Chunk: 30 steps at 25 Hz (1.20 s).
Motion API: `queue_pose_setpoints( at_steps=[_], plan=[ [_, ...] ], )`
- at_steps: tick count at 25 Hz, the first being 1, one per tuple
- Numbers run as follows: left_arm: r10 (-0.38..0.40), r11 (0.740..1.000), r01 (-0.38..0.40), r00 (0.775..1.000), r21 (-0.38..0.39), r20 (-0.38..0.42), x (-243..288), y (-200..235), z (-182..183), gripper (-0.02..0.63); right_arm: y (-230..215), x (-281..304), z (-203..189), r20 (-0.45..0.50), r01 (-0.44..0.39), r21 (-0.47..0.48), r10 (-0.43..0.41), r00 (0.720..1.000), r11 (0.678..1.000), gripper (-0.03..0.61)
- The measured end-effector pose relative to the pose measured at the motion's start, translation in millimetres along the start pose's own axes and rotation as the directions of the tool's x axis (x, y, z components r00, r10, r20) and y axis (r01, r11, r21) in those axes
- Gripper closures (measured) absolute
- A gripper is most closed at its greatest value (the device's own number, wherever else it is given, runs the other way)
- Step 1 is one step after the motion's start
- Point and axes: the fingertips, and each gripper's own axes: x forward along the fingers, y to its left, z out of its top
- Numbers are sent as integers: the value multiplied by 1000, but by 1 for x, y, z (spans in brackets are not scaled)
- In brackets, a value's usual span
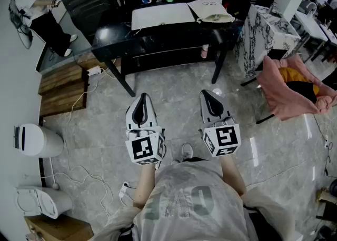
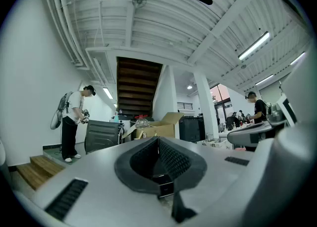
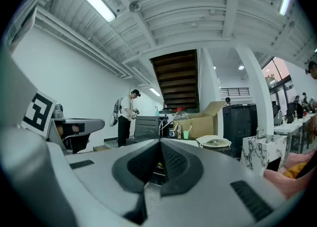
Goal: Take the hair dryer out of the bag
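Note:
A cream fabric bag [image 1: 212, 11] lies on the right end of the black table [image 1: 158, 37], beside a white mat [image 1: 162, 15]; it also shows in the right gripper view as a pale flat bag [image 3: 214, 142]. No hair dryer is visible; the bag's inside is hidden. I hold both grippers level over the floor, well short of the table. My left gripper [image 1: 141, 99] is shut with nothing between its jaws, its tips meeting [image 2: 158, 140]. The right gripper [image 1: 206, 94] is likewise shut and empty [image 3: 160, 142].
A black chair [image 1: 92, 1] stands at the table's left, a marble-patterned stand [image 1: 258, 33] and a chair draped in pink cloth [image 1: 293, 91] to the right. Wooden steps [image 1: 61, 90], a white bin [image 1: 33, 140] and floor cables lie left. Another person [image 1: 37, 9] stands far left.

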Motion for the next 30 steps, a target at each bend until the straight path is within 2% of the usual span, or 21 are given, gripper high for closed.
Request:
queue_pose_setpoints(
  at_steps=[6,11,20,25,30],
  plan=[
    [6,1000,-6,1000,-4,-12,8,2,-7,586,-5,9,-6,-9,0,11,0,1000,1000,549],
    [10,1000,-10,1000,-7,-25,18,1,-12,586,-11,18,-12,-11,-32,91,33,999,995,549],
    [19,1000,-19,999,-9,-28,53,-1,-21,586,-42,36,-19,-15,-18,74,19,1000,997,548],
    [53,998,-53,998,-18,-20,60,7,-24,586,-42,49,-34,-40,-54,87,57,998,995,548],
    [57,998,-57,998,-35,9,89,19,-27,586,-52,75,-24,13,-49,49,49,999,998,548]
  ],
)
